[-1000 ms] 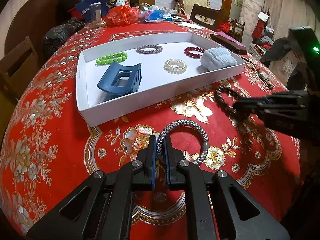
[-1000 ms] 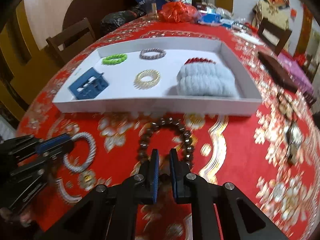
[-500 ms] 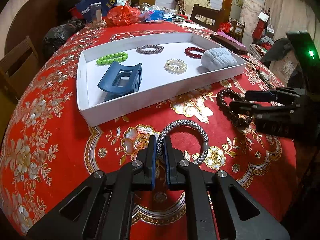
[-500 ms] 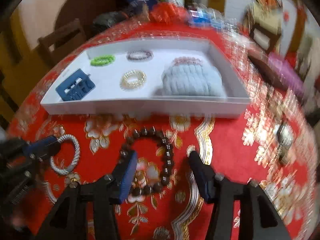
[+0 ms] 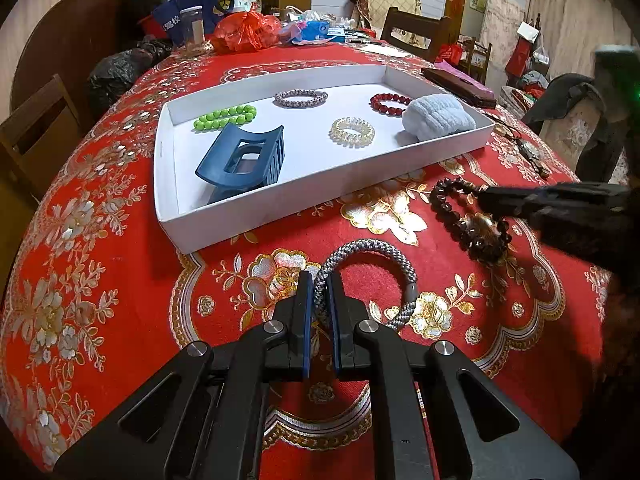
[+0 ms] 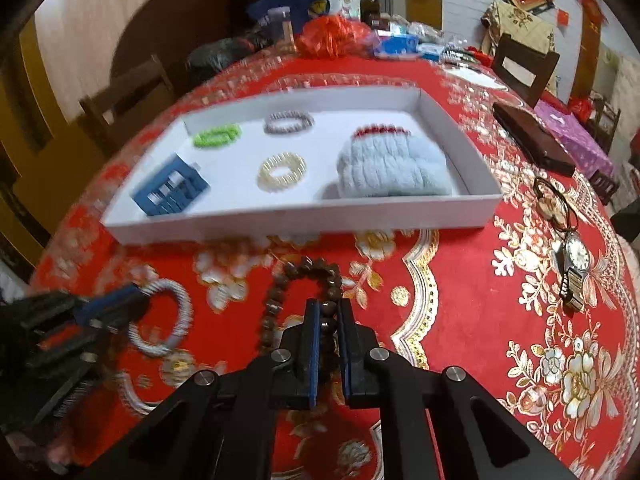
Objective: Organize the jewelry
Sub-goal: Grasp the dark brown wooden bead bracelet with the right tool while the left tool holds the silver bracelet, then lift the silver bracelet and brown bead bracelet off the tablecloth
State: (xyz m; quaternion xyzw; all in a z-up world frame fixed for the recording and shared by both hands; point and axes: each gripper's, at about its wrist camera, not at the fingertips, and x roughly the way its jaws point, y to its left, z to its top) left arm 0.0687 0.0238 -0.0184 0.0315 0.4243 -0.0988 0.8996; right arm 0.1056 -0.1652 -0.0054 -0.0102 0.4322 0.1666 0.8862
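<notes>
My left gripper [image 5: 319, 298] is shut on a grey braided bracelet [image 5: 372, 252] lying on the red tablecloth in front of the white tray [image 5: 304, 200]. My right gripper [image 6: 329, 320] is shut on a dark brown bead bracelet [image 6: 296, 276], also in front of the tray [image 6: 280, 224]. In the left wrist view the bead bracelet [image 5: 460, 216] hangs from the right gripper's fingers [image 5: 516, 196]. In the right wrist view the left gripper [image 6: 132, 300] holds the grey bracelet [image 6: 176, 312] at the lower left.
The tray holds a blue hair claw [image 5: 244, 160], green beads [image 5: 224, 117], a grey bracelet [image 5: 301, 98], a coil hair tie [image 5: 352, 131], red beads [image 5: 386, 103] and a pale blue scrunchie [image 5: 438, 120]. A wristwatch [image 6: 576, 264] and a dark case [image 6: 532, 140] lie right. Clutter at the far edge.
My right gripper opened half a second ago and has now shut again on the bead bracelet. My left gripper and the grey bracelet have stayed put.
</notes>
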